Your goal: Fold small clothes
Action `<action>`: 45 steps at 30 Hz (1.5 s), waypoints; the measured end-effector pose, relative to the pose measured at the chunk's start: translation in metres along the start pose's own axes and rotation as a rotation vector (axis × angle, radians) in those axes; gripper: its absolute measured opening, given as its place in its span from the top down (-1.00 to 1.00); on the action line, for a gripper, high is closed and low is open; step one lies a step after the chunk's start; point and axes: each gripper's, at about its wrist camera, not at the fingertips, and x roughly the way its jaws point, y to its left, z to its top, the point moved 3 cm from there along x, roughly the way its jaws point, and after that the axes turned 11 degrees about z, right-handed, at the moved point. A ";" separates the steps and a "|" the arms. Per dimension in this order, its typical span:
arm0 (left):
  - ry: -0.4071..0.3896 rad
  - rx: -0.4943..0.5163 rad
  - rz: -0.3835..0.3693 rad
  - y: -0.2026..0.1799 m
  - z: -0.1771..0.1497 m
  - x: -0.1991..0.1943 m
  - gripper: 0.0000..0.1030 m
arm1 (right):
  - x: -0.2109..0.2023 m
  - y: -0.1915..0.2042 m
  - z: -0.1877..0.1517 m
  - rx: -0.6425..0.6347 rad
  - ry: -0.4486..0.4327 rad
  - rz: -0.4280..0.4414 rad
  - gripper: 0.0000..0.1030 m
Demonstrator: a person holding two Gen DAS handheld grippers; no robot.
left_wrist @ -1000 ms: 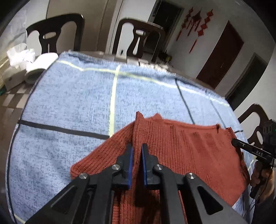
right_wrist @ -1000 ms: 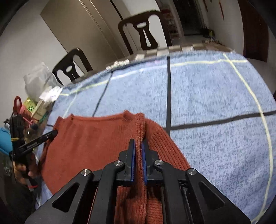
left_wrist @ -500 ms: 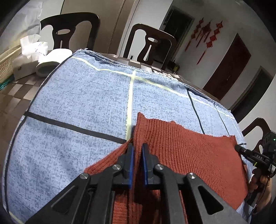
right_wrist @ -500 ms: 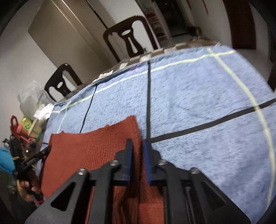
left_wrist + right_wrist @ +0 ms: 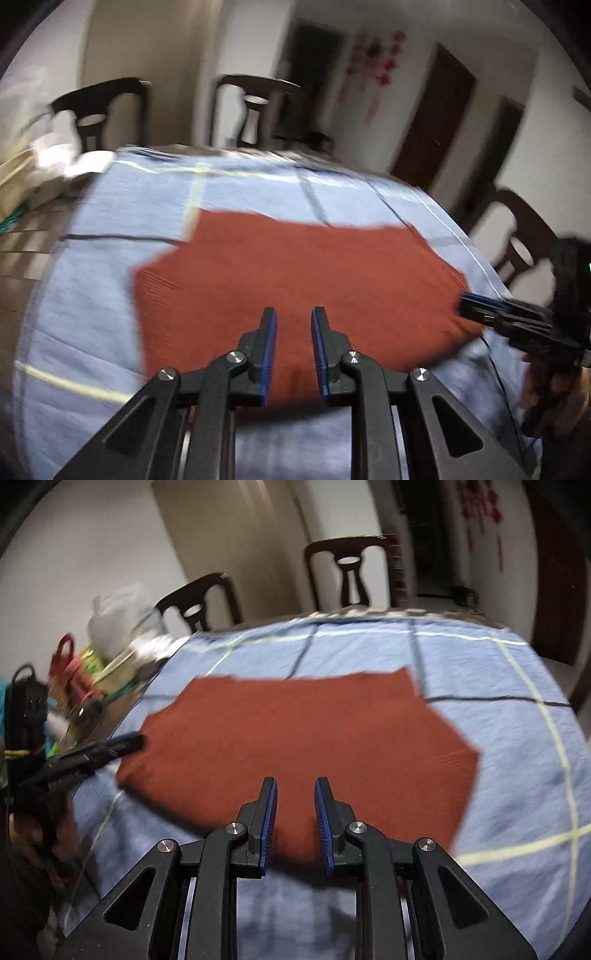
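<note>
A rust-red knitted garment (image 5: 314, 266) (image 5: 306, 731) lies flat and folded on the blue checked cloth (image 5: 92, 295) (image 5: 517, 738). My left gripper (image 5: 293, 314) hovers over the garment's near edge, its jaws opening with nothing between the blue pads. My right gripper (image 5: 295, 782) hangs over the same near edge further right, jaws also opening and empty. Each wrist view shows the other gripper at the garment's side: the right gripper (image 5: 465, 308) by the right edge, the left gripper (image 5: 125, 744) by the left edge. Both views are motion-blurred.
Dark wooden chairs (image 5: 255, 107) (image 5: 347, 572) stand behind the table. A tissue box and paper roll (image 5: 70, 162) and a basket (image 5: 11, 184) sit at the far left. Bags and clutter (image 5: 92, 664) crowd that side. A person's hand (image 5: 554, 391) holds the right gripper.
Both grippers let go of the garment's folded edge and drew back toward its near side. The garment now lies flat, and the jaws stand wider apart.
</note>
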 end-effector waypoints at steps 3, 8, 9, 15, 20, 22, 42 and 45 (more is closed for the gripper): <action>0.024 0.080 -0.005 -0.032 -0.016 0.011 0.59 | 0.016 0.006 -0.011 -0.027 0.046 -0.015 0.59; 0.049 0.093 0.013 -0.041 -0.022 0.025 0.58 | 0.015 0.002 -0.016 -0.033 0.059 -0.043 0.58; 0.054 0.084 0.012 -0.039 -0.021 0.023 0.58 | 0.012 0.000 -0.016 -0.035 0.053 -0.054 0.58; 0.028 0.048 0.121 -0.012 -0.029 0.001 0.58 | -0.020 -0.028 -0.028 0.005 0.033 -0.183 0.58; -0.001 0.000 0.213 0.019 -0.034 -0.009 0.58 | -0.029 -0.042 -0.037 0.054 0.002 -0.161 0.58; 0.043 -0.026 0.214 0.029 -0.040 0.000 0.57 | -0.029 -0.043 -0.037 0.064 -0.006 -0.162 0.58; 0.054 -0.089 0.214 0.038 -0.051 -0.017 0.56 | -0.044 -0.038 -0.043 0.110 -0.032 -0.164 0.58; 0.048 -0.087 0.229 0.037 -0.054 -0.022 0.50 | -0.047 -0.035 -0.046 0.126 -0.044 -0.139 0.38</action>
